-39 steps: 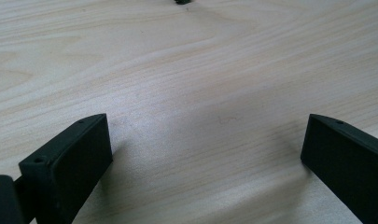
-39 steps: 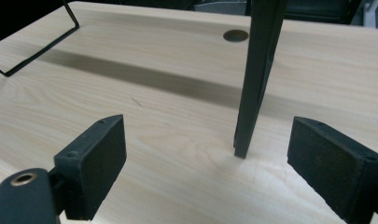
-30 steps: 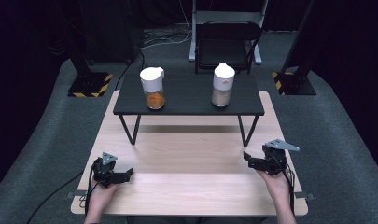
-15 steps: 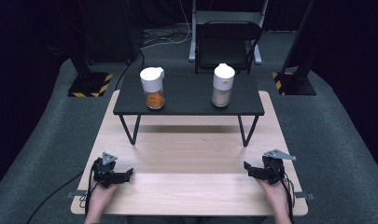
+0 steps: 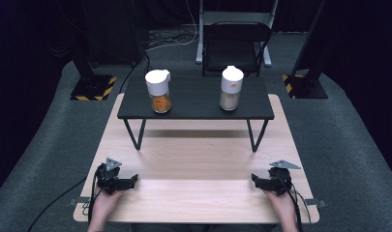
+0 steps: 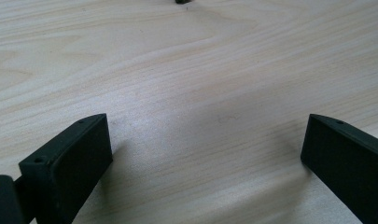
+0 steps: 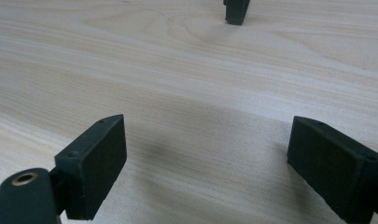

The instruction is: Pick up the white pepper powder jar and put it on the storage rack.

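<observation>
The two white-lidded clear jars stand on the low black shelf-table [image 5: 195,99], well ahead of both sets of fingers and not touched by either; the jar with orange powder [image 5: 158,91] lies forward of the left gripper [image 5: 131,181] and a little to its inner side, the jar with pale beige powder [image 5: 231,88] forward of the right gripper [image 5: 255,181] and likewise inward; the two jars are well apart from each other.

Between the fingers and the jars lies the bare light wooden table [image 5: 193,159], and the shelf-table's thin black legs [image 5: 135,133] and front edge stand across the way; beyond the shelf are a black folding chair [image 5: 236,46] and black stands on yellow-striped bases [image 5: 92,87] on grey carpet.

Both grippers rest low over the near part of the wooden table, each held in a hand that comes in from the bottom edge, their jaws pointing inward toward each other; in the left gripper view the black jaws stand wide apart with only wood grain between them; in the right gripper view the jaws are likewise apart and hold nothing.
</observation>
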